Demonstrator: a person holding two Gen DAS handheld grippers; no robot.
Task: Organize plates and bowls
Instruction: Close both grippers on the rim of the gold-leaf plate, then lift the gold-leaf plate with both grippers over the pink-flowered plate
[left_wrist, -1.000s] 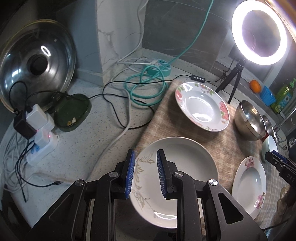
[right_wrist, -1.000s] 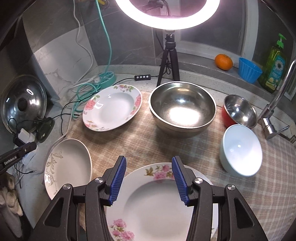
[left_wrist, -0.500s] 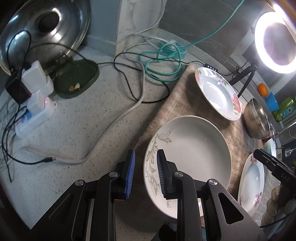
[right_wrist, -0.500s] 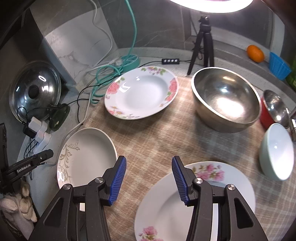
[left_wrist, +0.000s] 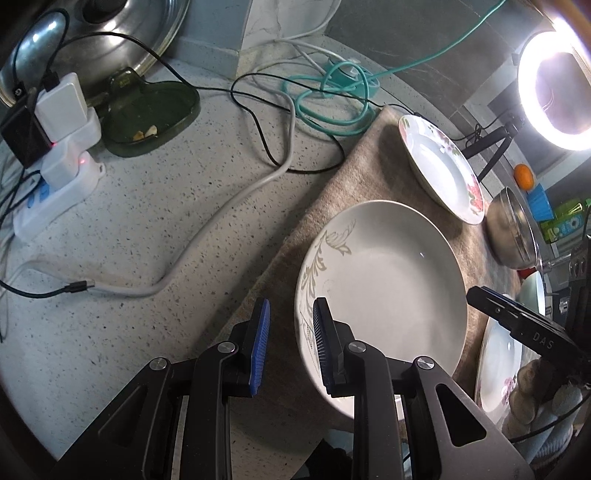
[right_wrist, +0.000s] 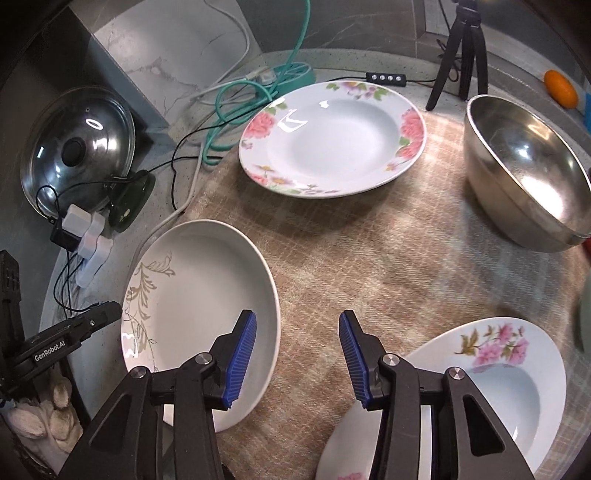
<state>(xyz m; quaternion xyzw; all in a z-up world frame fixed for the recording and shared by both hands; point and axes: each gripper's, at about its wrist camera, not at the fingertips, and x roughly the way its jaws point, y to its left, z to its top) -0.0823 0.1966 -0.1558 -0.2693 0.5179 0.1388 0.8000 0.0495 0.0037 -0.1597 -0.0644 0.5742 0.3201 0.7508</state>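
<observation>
Left wrist view: left gripper points steeply down, jaws narrow w/ nothing between them. They straddle the near-left rim of the leaf-pattern plate: right pad just inside the rim, left pad outside over the cloth mat. Probably lined up that way to pinch the rim and lift. The plate is white, shallow, w/ a pale grey-gold vine down its left edge, glossy, empty. Ahead-right of the jaws lies a floral plate, then a steel bowl farther right. Right gripper's tip shows at the far right, above a second floral plate.

Right wrist view: right gripper is mid-width and closing, nothing between the pads; bare mat shows in the gap. Leaf-pattern plate sits under/left of its left finger, the near floral plate under/right of its right finger, so it hovers btwn the two, target unclear. Big floral plate is well ahead, steel bowl ahead-right. All dishes are spread out singly, unstacked.
</observation>
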